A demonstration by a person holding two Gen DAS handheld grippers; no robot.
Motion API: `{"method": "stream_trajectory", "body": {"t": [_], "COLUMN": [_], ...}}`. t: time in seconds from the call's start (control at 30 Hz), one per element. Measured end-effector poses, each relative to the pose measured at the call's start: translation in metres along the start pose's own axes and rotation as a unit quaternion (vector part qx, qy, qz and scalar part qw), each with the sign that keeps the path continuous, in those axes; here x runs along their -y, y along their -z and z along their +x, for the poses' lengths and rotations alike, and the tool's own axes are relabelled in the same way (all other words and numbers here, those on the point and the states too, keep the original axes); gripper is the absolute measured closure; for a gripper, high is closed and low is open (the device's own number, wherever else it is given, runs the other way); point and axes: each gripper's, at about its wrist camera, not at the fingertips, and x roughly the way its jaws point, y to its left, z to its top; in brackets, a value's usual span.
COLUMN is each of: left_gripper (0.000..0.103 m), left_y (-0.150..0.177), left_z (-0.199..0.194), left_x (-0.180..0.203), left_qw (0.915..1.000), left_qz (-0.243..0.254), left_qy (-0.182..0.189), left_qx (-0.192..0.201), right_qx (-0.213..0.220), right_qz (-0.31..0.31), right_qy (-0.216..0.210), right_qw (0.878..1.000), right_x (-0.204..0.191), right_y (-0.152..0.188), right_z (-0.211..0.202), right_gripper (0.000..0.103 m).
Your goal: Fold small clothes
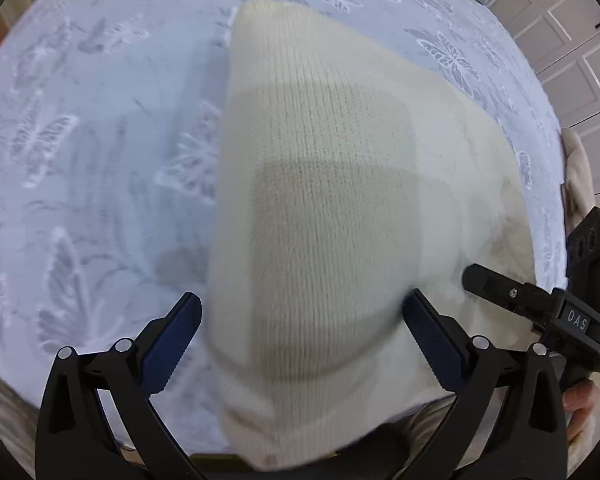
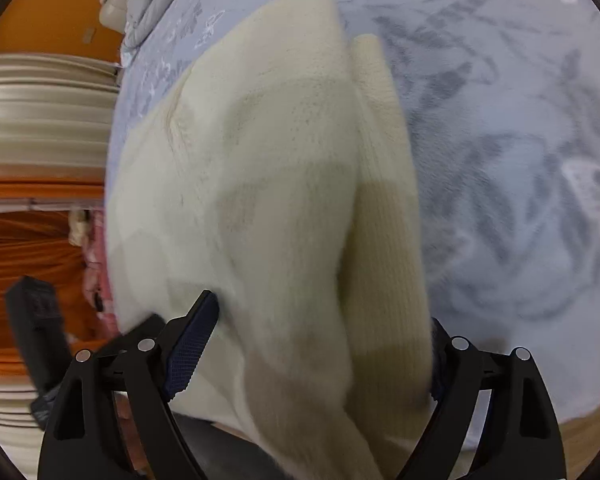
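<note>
A cream knit garment (image 1: 320, 160) lies folded lengthwise on a pale blue butterfly-patterned bedspread (image 1: 100, 160). My left gripper (image 1: 302, 302) hangs over its near end with the jaws wide apart; the knit runs between the fingers and the left pad stands clear of its edge. In the right wrist view the same garment (image 2: 268, 160) shows a folded layer along its right side. My right gripper (image 2: 322, 314) is open astride it, with its right finger partly hidden behind the fabric. Its black finger (image 1: 496, 284) also shows at the right of the left wrist view.
White panelled doors (image 1: 572, 40) stand past the bed's far right edge. Bunched grey bedding (image 2: 156, 0) lies at the far end. A ridged cream headboard (image 2: 40, 112) and orange fabric (image 2: 28, 248) sit beside the bed. The bedspread (image 2: 500, 160) lies bare to the right.
</note>
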Motion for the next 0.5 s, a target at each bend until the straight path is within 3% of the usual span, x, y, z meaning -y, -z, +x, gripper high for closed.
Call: {"method": "stream_trajectory", "body": {"t": [0.1,0.2,0.23,0.33,0.37,0.4,0.5], "left_gripper": [0.005,0.005,0.005,0.012,0.017,0.025,0.038], "left_y": [-0.006,-0.009,-0.01,-0.007,-0.005,-0.003,0.002], "left_z": [0.015,0.036,0.037,0.028,0.024,0.018,-0.005], "left_x": [-0.007,-0.023,-0.025,-0.013,-0.008,-0.003,0.011], "left_qw": [0.9988,0.991,0.9898,0.9941,0.9955,0.9965,0.9972], "left_qz": [-0.015,-0.052,-0.053,-0.013,-0.002,0.003,0.025], "left_qy": [0.043,0.117,0.126,0.106,0.094,0.084,0.069], "left_qx": [-0.015,-0.04,-0.039,-0.018,-0.012,-0.007,0.01], "right_qx": [0.003,0.012,0.016,0.033,0.047,0.056,0.093], "right_qz": [0.011,0.025,0.027,0.017,0.015,0.014,-0.002], "right_qy": [-0.022,-0.046,-0.05,-0.049,-0.048,-0.051,-0.046], "right_qw": [1.0,0.999,0.998,0.998,0.998,0.997,0.995], "right_x": [0.003,0.011,0.011,0.006,0.004,0.005,-0.01], "right_y": [-0.004,-0.008,-0.009,-0.007,-0.004,-0.001,0.017], "right_z": [0.005,0.006,0.006,0.002,-0.004,-0.009,-0.029], "right_gripper": [0.017,0.017,0.022,0.048,0.061,0.068,0.07]}}
